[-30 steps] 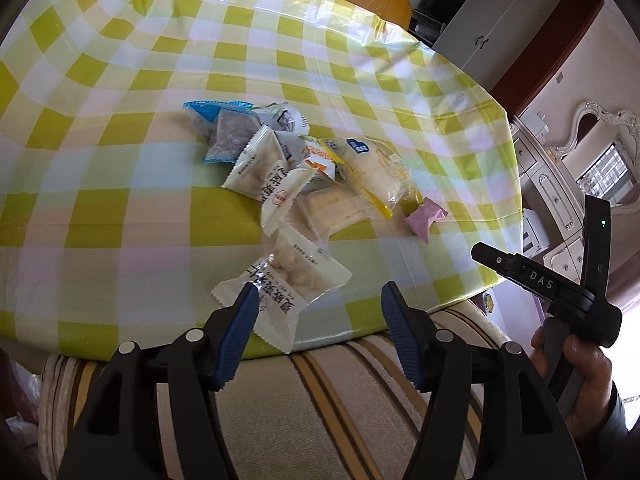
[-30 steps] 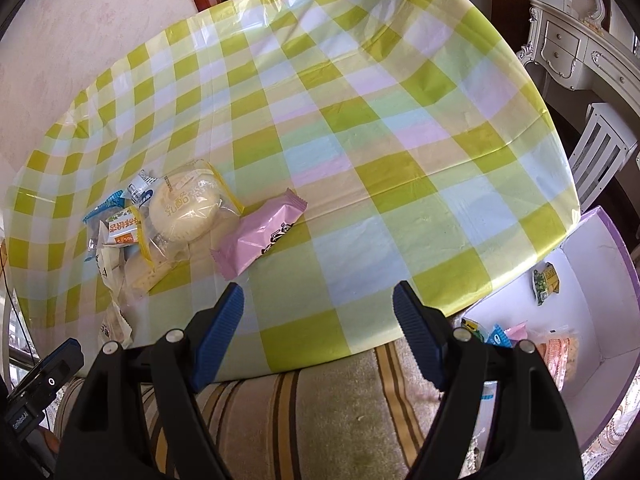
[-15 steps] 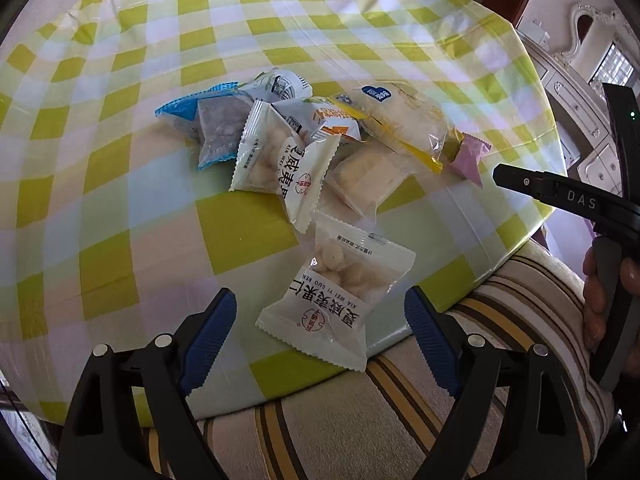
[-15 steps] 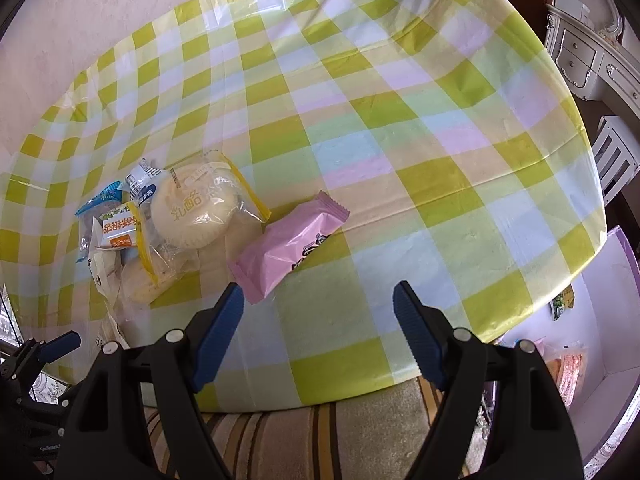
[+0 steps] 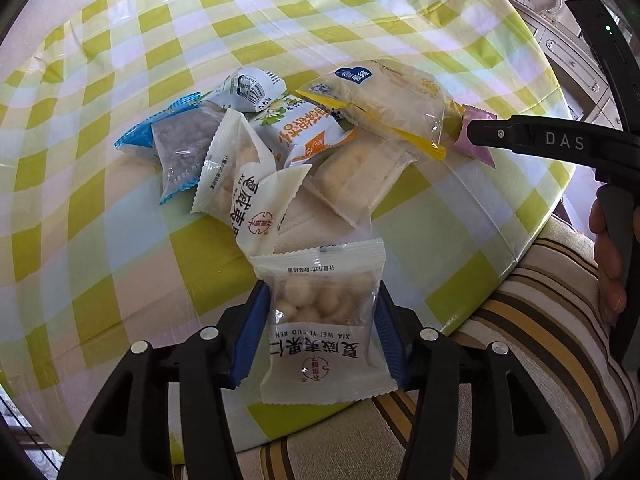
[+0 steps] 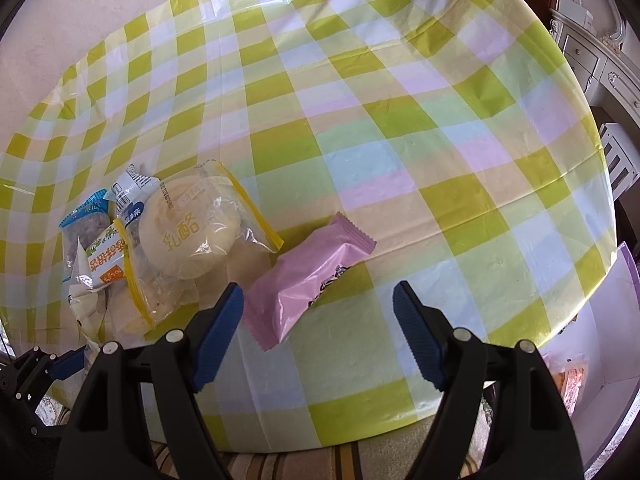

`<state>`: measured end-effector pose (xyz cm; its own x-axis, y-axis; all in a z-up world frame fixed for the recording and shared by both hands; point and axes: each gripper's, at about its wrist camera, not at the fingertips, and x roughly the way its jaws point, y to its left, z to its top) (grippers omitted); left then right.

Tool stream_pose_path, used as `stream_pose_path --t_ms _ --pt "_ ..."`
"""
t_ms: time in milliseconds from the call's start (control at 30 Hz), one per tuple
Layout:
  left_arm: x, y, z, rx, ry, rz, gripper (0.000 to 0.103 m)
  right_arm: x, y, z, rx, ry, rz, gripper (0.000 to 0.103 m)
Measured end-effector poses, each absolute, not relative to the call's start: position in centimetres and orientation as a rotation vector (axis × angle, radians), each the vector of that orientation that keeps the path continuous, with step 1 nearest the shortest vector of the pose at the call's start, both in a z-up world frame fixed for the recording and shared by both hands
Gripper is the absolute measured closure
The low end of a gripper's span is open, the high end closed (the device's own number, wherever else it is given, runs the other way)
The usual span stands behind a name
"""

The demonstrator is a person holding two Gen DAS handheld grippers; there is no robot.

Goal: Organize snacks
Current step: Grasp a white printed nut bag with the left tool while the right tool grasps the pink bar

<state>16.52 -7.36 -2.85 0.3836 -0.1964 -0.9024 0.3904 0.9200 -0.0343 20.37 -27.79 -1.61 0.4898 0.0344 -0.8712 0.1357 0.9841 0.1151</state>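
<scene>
My left gripper (image 5: 320, 326) is closed on a white nut packet (image 5: 322, 320) at the table's near edge, its blue pads against both sides. Behind it lies a pile of snacks: a second white packet (image 5: 256, 196), a blue-edged packet (image 5: 176, 148), an orange-print packet (image 5: 304, 132), a clear pastry bag (image 5: 356, 176) and a yellow-edged bun bag (image 5: 396, 104). My right gripper (image 6: 318, 332) is open just above a pink packet (image 6: 308, 276), with the bun bag (image 6: 196, 236) to its left. The right gripper's body also shows in the left wrist view (image 5: 560, 144).
The round table (image 6: 400, 120) has a green-checked plastic cloth. A striped cushion (image 5: 540, 320) lies under its near edge. At the right, below the table, a white and purple box (image 6: 592, 340) holds some snacks. White furniture (image 6: 600, 52) stands beyond.
My left gripper moved forward and closed on the nearest white nut packet. My right gripper moved closer to the pink packet and stayed open.
</scene>
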Motion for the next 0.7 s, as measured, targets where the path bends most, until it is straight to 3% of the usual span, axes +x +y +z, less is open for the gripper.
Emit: stream_pose_path --t_ms 333,533,700 --pt "16.0 -6.9 -2.2 0.150 1.080 -0.384 0.061 22.4 -27.4 -2.8 0.159 1.090 -0.104 0.027" --pt "15.3 -6.6 -1.3 0.100 1.054 -0.394 0.061 22.3 -27.9 -3.1 0.161 1.100 -0.115 0.045" --pt "14.9 -6.6 -0.9 0.071 1.042 -0.403 0.062 22.5 -28.2 -3.1 0.154 1.102 -0.115 0.047"
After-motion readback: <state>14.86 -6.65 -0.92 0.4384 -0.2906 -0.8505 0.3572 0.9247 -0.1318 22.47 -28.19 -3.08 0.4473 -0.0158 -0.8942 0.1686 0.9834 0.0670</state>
